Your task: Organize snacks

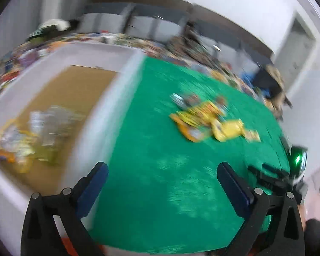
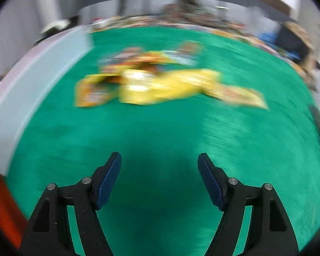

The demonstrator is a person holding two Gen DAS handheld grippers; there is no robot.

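Note:
A pile of yellow and orange snack packets [image 1: 213, 121] lies on the green tablecloth [image 1: 160, 170], blurred by motion. It also shows in the right wrist view [image 2: 160, 83], ahead of my right gripper. A white box [image 1: 100, 115] with a brown floor stands at the left and holds several snack packets [image 1: 29, 136]. My left gripper [image 1: 162, 170] is open and empty above the cloth beside the box wall. My right gripper [image 2: 159, 162] is open and empty above bare green cloth [image 2: 160, 138].
The box wall [image 2: 32, 89] shows at the left of the right wrist view. The other gripper's body with a green light [image 1: 296, 162] sits at the right. Cluttered items [image 1: 192, 49] line the table's far edge. An orange object [image 2: 2, 202] is at lower left.

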